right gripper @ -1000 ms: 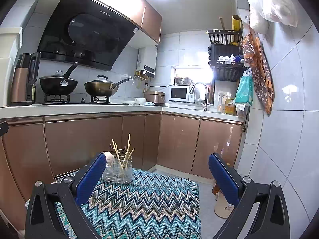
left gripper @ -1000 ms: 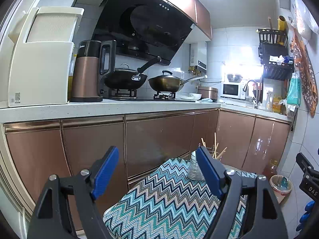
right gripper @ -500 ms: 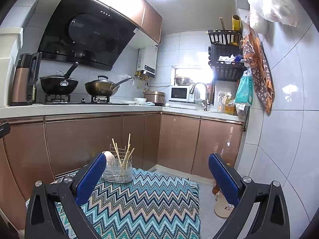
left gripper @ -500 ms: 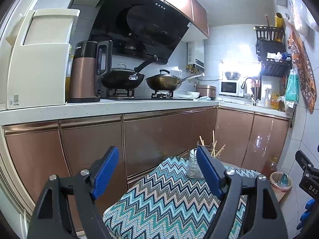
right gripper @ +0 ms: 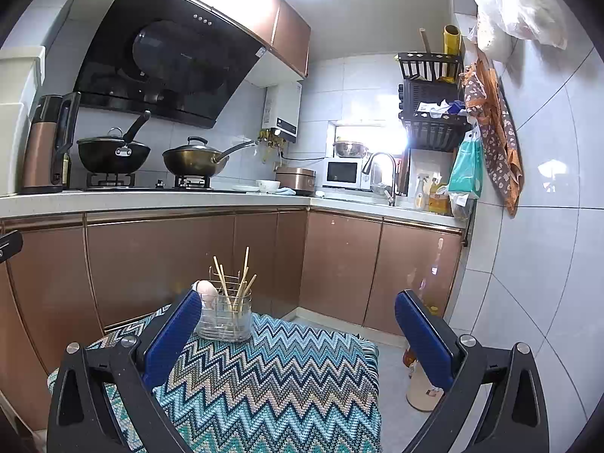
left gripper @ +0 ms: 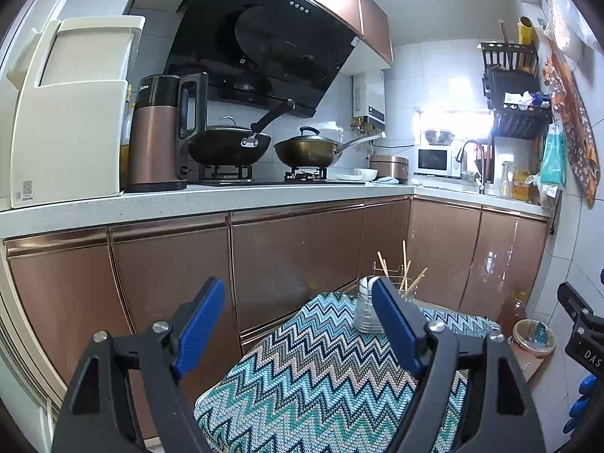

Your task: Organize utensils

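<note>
A clear utensil holder [right gripper: 225, 319] stands at the far end of a table draped in a zigzag cloth [right gripper: 279, 381]. Several wooden chopsticks [right gripper: 232, 283] lean inside it, and a white rounded spoon end [right gripper: 207, 290] shows at its left. In the left wrist view the holder [left gripper: 365, 311] is partly hidden behind the right finger, with chopsticks [left gripper: 404, 270] sticking out above. My left gripper [left gripper: 298, 324] is open and holds nothing, above the cloth's near left part. My right gripper [right gripper: 298, 334] is open too, with nothing between its fingers, and the holder sits just beyond its left finger.
Copper-fronted cabinets [left gripper: 294, 260] under a white counter [left gripper: 188, 198] run close behind the table. A kettle [left gripper: 156, 134], two woks [left gripper: 230, 145] and a microwave [right gripper: 343, 175] sit on the counter. A bottle [right gripper: 419, 381] and a lidded tub [left gripper: 534, 334] stand on the floor at right.
The left wrist view has drifted slightly, so the kitchen sits a little lower and further left in frame. The right gripper is nearly still. Both stay open.
</note>
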`<state>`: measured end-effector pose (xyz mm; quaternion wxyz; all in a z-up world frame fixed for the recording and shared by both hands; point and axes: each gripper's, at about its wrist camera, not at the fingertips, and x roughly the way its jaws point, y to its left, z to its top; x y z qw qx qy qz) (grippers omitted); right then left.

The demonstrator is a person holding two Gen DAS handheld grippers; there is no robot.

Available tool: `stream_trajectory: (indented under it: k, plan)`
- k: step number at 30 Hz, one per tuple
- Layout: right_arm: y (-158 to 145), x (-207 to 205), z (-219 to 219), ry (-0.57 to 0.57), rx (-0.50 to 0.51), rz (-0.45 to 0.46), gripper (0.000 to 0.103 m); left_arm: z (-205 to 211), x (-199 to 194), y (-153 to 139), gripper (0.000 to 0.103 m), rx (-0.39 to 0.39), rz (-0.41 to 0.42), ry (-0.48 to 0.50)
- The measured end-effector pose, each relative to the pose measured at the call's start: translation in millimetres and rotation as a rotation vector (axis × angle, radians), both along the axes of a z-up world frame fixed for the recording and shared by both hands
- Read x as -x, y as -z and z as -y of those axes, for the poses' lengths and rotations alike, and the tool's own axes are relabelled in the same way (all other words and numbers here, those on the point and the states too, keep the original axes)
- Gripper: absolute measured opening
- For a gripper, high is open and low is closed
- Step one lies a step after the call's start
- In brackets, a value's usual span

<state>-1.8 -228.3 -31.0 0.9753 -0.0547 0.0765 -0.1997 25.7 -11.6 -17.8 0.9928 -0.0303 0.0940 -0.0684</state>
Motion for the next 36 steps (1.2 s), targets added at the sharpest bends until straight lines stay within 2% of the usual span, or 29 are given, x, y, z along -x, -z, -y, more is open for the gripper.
stream_trajectory:
  k: [15,24,36]
  plan:
    - [3.8,-6.0,14.1,0.031,0.0,-0.045,0.103,17.1,-11.4,2.0,0.079,-0.015,-0.019,0.006]
    - [8.2,-15.7,30.1,0.026,-0.031,-0.089,0.103,30.0,-15.0,-0.2,0.079,-0.052,-0.014,-0.013]
    - [16.9,-28.7,40.5,0.006,-0.054,-0.118,0.103,36.7,-28.9,3.6,0.079,-0.065,-0.025,-0.016]
